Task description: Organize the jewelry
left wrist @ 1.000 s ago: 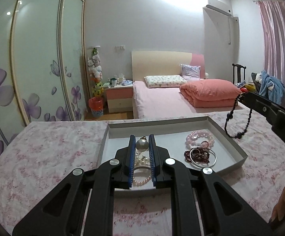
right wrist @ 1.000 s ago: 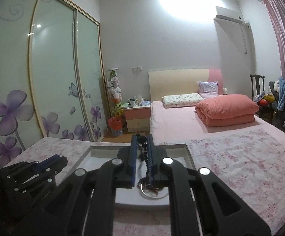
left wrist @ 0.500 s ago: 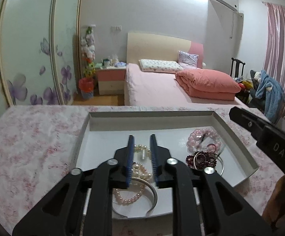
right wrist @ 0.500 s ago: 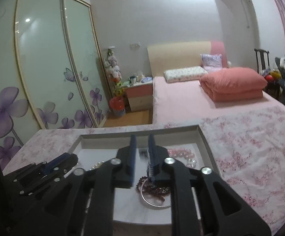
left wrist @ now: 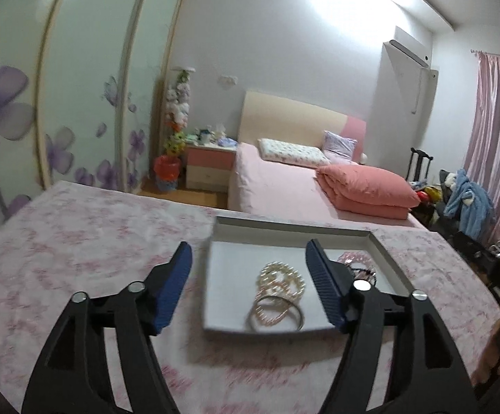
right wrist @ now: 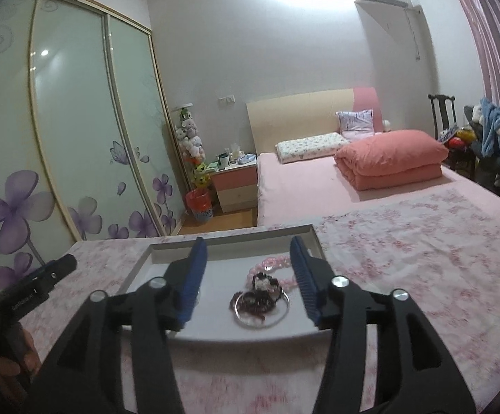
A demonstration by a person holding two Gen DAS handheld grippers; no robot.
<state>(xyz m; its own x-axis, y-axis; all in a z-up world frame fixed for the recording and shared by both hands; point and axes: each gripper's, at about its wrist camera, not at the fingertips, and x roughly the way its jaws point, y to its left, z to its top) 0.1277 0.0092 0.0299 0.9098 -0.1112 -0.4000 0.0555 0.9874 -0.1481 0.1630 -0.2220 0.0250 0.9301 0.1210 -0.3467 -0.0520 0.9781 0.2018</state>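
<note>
With pearl strands point(left wrist: 282, 281) and dark beads point(right wrist: 257, 299) lying in the white tray point(left wrist: 286, 229), both the left gripper point(left wrist: 248, 288) and right gripper point(right wrist: 247, 277), jaws just opened and empty, probably finish a drop-off; next, fetch another piece.

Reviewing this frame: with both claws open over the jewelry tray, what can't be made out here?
- Left wrist view: pink bead bracelet partly hidden behind the claw's right finger.
- Right wrist view: tray's left part hidden by left finger; pearls unseen.
- Dark beads: tangled, too small to separate.
</note>
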